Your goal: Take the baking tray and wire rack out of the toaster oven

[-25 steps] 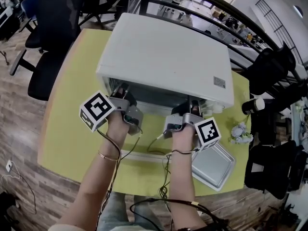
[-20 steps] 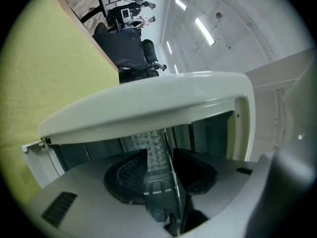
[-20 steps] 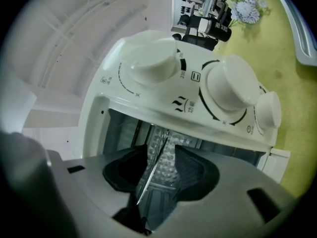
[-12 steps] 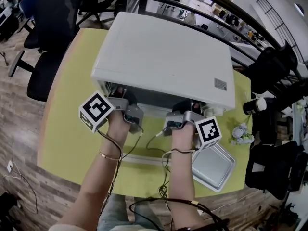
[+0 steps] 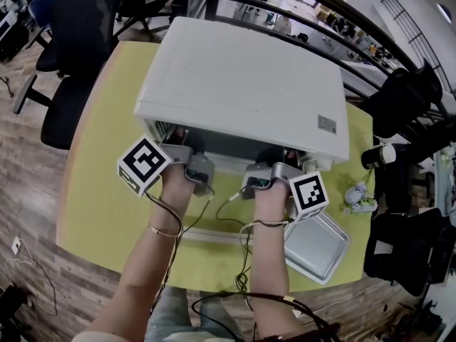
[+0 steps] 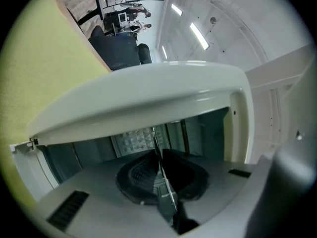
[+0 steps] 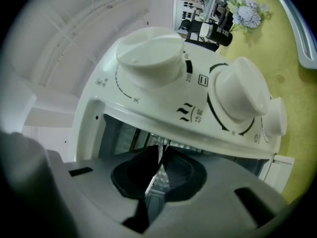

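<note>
The white toaster oven (image 5: 242, 84) stands on the yellow table (image 5: 107, 191) with its door (image 5: 206, 234) folded down toward me. Both grippers reach level into its mouth. In the left gripper view, my left gripper (image 6: 159, 170) is closing, its dark pads pressed on a thin wire of the wire rack (image 6: 156, 142). In the right gripper view, my right gripper (image 7: 159, 171) is also closing and pinches the rack's front wire (image 7: 161, 150) below the knobs (image 7: 151, 56). In the head view, the left gripper (image 5: 182, 138) and right gripper (image 5: 279, 155) show only partly. The silver baking tray (image 5: 317, 246) lies on the table at the right.
A small bunch of pale flowers (image 5: 356, 197) and a dark cup (image 5: 376, 156) stand at the table's right edge. Black office chairs (image 5: 78, 34) are off the left side. A dark railing (image 5: 320, 20) runs behind the oven. Cables (image 5: 242, 262) trail from both grippers.
</note>
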Tool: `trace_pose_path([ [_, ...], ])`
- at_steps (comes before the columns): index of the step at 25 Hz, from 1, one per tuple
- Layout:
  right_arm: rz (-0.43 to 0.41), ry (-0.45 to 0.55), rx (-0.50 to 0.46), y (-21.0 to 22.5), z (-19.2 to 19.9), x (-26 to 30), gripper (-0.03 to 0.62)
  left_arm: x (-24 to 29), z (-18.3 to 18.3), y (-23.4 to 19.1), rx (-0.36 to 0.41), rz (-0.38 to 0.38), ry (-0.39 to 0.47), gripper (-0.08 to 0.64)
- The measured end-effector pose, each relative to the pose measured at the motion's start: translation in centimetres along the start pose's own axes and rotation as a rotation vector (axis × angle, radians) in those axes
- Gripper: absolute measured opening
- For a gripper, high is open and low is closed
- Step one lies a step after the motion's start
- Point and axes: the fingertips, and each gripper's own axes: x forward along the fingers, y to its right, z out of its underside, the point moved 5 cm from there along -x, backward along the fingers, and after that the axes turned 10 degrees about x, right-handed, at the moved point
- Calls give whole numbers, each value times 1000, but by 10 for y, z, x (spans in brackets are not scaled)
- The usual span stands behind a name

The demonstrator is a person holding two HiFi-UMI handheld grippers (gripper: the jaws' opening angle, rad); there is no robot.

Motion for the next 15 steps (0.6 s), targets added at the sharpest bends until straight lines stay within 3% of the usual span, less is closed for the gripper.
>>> trace_pose_path([
  [8, -52, -15, 11, -4, 2, 1, 15, -4, -1, 1, -6, 7, -3, 18],
  [15, -43, -10, 31, -2, 4, -4, 12, -8, 0, 1, -10, 4, -1, 17],
])
